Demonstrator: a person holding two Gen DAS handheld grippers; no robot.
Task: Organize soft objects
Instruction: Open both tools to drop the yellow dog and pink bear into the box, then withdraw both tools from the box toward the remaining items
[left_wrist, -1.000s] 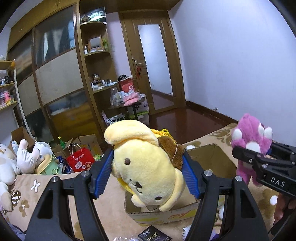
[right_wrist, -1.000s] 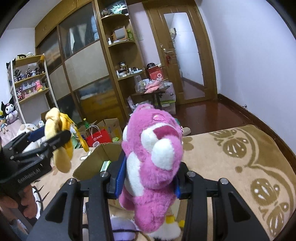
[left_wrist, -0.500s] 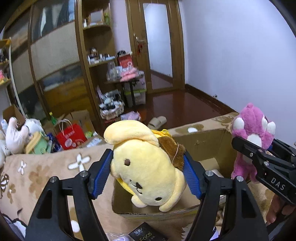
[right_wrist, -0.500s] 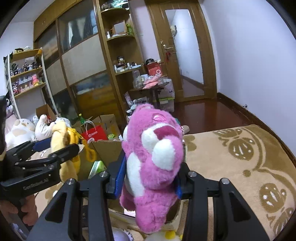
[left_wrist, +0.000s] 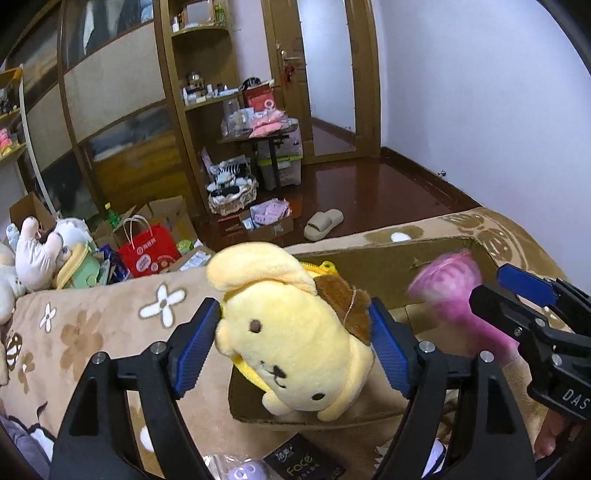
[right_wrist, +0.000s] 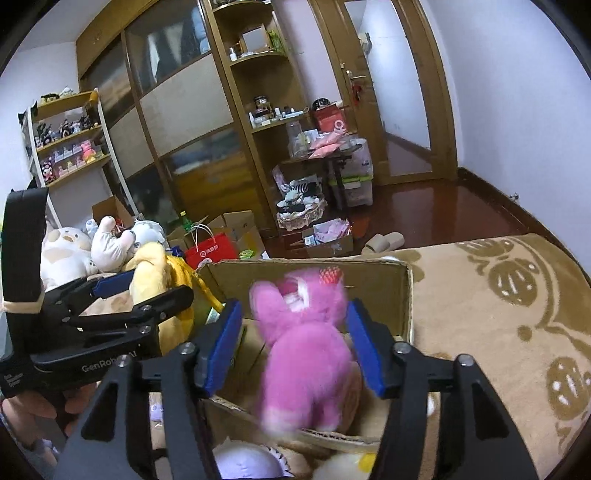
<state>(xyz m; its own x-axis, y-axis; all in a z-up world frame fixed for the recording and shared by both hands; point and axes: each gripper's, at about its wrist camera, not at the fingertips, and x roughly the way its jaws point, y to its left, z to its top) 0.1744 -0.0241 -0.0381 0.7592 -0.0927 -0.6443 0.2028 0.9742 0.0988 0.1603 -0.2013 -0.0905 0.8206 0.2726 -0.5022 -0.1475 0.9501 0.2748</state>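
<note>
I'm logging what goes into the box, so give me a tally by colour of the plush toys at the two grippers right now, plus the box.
Yellow plush dog, clamped in the left gripper: 1
Pink plush bear, blurred, between the open fingers of the right gripper over the box: 1
Brown cardboard box: 1
Total: 3

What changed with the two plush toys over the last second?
The right gripper opened and let go of the pink plush, which is dropping, blurred, into the cardboard box. Both grippers moved in over the box. The left gripper stayed clamped on the yellow dog plush.
</note>
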